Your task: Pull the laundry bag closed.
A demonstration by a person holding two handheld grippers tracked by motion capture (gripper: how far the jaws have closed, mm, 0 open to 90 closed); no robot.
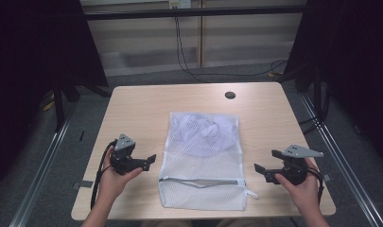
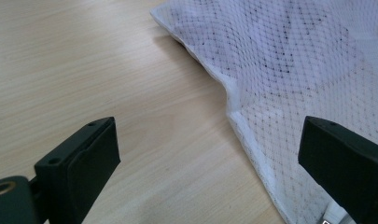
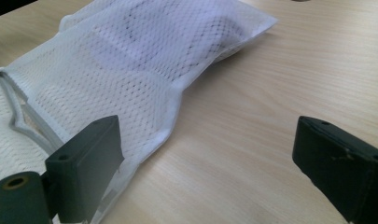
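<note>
From the high view, a white mesh bag (image 1: 203, 161) lies flat in the middle of the wooden table (image 1: 137, 109). Something pale sits inside its far half, but the net blurs it and I cannot tell what it is. A grey zipper (image 1: 198, 182) runs across the near part of the bag. The left gripper (image 1: 150, 161) is just beside the bag's left edge, and the right gripper (image 1: 262, 169) is near its right edge. Neither touches the bag. A small dark round spot (image 1: 230, 95) is on the far side of the table. The sides of the room are too dark to make out.

In the left gripper view, the left gripper (image 2: 210, 149) has its jaws wide apart with nothing between them but table and the bag's edge. The mesh bag (image 2: 289, 60) fills the top right and is cut off by the picture's edge. Dark specks show through the net, too blurry to name.

In the right gripper view, the right gripper (image 3: 207, 154) also has its jaws wide apart and holds nothing. The mesh bag (image 3: 130, 51) lies puffed up at the far end. The zipper (image 3: 18, 116) curls at the left, partly hidden behind one jaw.
</note>
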